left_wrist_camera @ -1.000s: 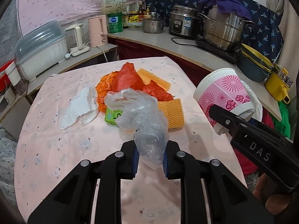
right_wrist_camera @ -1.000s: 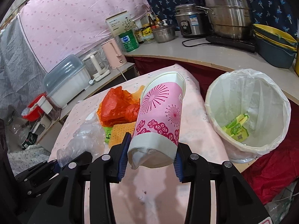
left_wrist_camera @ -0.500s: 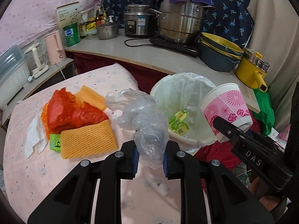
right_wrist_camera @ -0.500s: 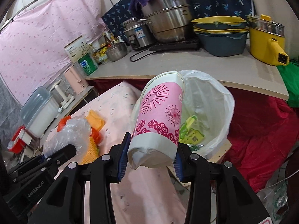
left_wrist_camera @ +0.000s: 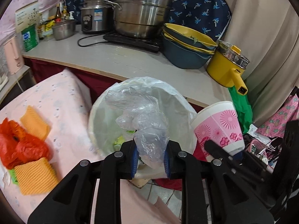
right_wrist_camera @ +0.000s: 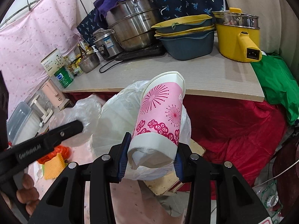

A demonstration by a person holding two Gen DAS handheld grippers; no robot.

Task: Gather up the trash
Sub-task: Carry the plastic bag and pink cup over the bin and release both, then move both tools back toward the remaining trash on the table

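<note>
My left gripper [left_wrist_camera: 150, 158] holds a crumpled clear plastic bag [left_wrist_camera: 142, 115] over the mouth of the white-lined trash bin [left_wrist_camera: 97, 112]. Its jaws are opening, and the bag is still pinched between the blue pads. Green and yellow wrappers lie inside the bin. My right gripper [right_wrist_camera: 149, 156] is shut on the base of a pink-and-white paper cup [right_wrist_camera: 160, 115], tilted over the bin's [right_wrist_camera: 115, 115] right rim. The same cup [left_wrist_camera: 218, 125] shows right of the bin in the left wrist view. A red plastic bag [left_wrist_camera: 24, 145] and yellow foam nets [left_wrist_camera: 33, 175] lie on the pink-clothed table [left_wrist_camera: 65, 97].
A grey counter [left_wrist_camera: 121, 61] runs behind the bin with a large steel pot [left_wrist_camera: 142, 15], a rice cooker [left_wrist_camera: 93, 16], stacked bowls [left_wrist_camera: 186, 44] and a yellow electric pot [left_wrist_camera: 228, 65]. A green bag [right_wrist_camera: 276, 82] and red cloth [right_wrist_camera: 233, 123] hang at the right.
Both grippers have swung right, from over the table to the bin. The clear bag now hangs above the bin's mouth and the cup is at its right rim.
</note>
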